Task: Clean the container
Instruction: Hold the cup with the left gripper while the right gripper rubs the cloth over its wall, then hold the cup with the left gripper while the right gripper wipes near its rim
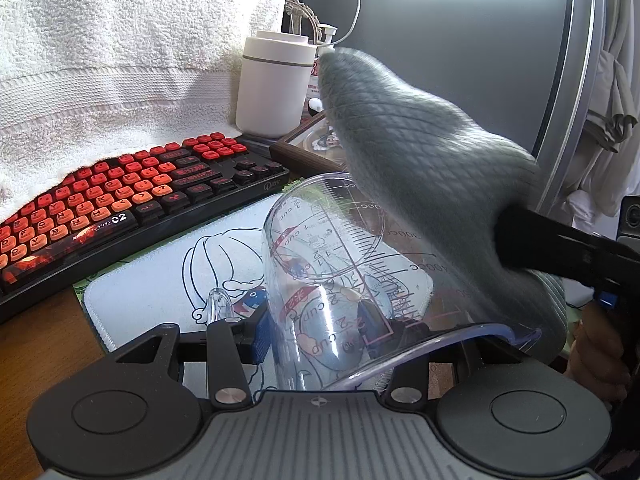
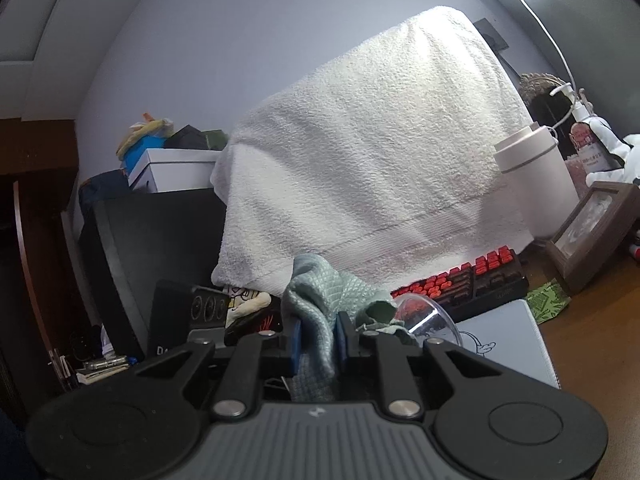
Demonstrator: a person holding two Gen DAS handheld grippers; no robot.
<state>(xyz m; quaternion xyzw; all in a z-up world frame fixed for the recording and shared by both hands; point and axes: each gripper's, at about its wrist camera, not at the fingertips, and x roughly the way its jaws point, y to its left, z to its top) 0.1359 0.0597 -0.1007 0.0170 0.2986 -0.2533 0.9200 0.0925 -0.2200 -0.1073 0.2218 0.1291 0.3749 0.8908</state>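
desk w/ mouse mat (image 1: 152, 292), left fingers (image 1: 256, 336) clamp clear measuring cup (image 1: 320, 264), right fingers (image 2: 296, 340) pinch grey-green cloth (image 2: 320, 292)

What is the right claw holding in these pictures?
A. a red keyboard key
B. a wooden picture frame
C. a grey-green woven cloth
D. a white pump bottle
C: in the right wrist view the right claw is closed on the grey-green woven cloth, pinched between its blue pads, while the left claw grips the clear plastic measuring cup.
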